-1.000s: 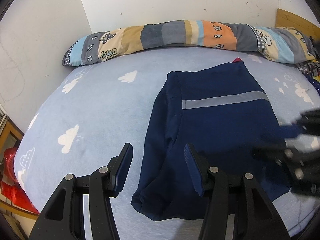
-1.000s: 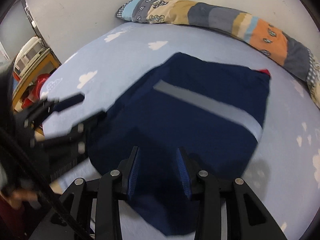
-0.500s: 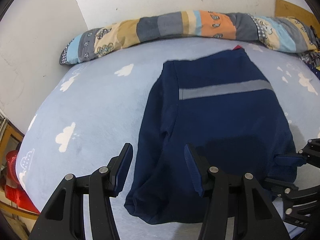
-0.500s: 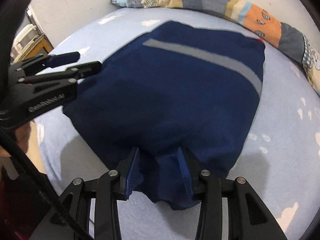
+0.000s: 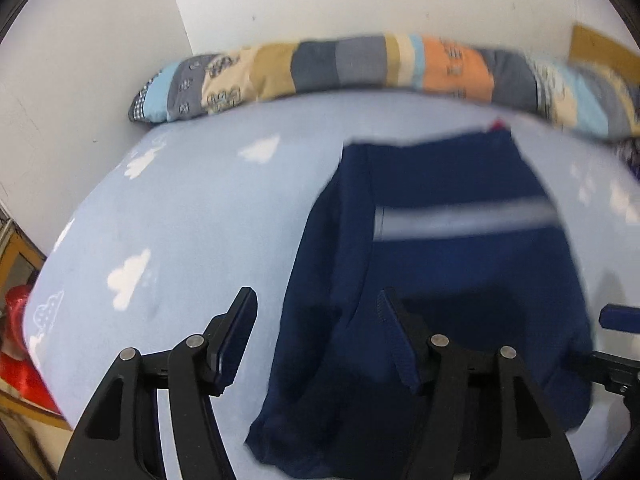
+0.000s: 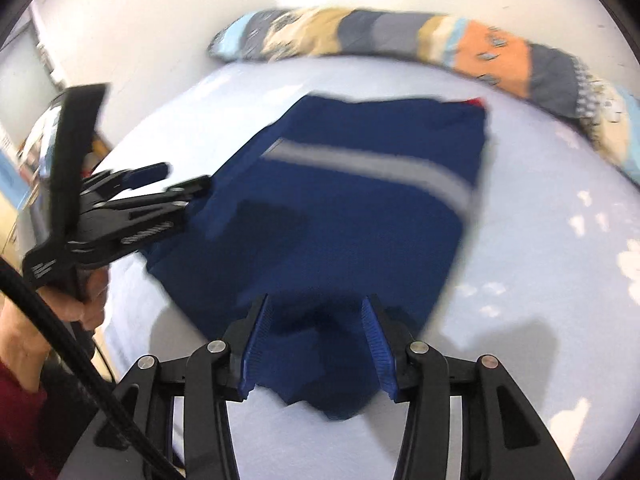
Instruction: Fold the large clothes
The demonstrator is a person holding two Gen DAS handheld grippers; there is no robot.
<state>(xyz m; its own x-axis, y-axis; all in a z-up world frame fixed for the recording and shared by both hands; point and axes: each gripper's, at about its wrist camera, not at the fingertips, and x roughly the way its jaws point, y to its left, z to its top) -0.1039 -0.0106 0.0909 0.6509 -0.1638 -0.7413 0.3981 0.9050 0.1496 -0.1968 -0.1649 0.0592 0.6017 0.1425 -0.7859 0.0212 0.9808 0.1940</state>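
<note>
From your left tool's camera: the left tool has its jaws standing apart, and they have just been opening wider. The near left edge of the navy garment lies below the gap, but neither pad presses on cloth, so nothing is held. The garment sits ahead of this tool and off to its right, spread on the bed, already narrowed into a rough rectangle: a folded-in layer runs along the side nearest this tool, and the grey stripe crosses the panel further ahead. Beyond the garment's far edge lies the patchwork bolster against the wall. The tip of your other tool shows at the right edge, just beside the garment's near right corner.

From your right tool's camera: the right tool is likewise parted, its jaws having just been opening, with the garment's near hem lying under and between the blue pads without being pinched, as far as the blur allows. The garment stretches ahead of this tool toward the bolster, with a small red tab at its far corner. Your left tool hovers to this tool's left, over the garment's left edge.

By my reading, the side folds look done and the piece lies fairly flat. What seems left is the lengthwise fold: you would close both tools on the near hem corners and carry them toward the far edge, then perhaps halve it again.
</note>
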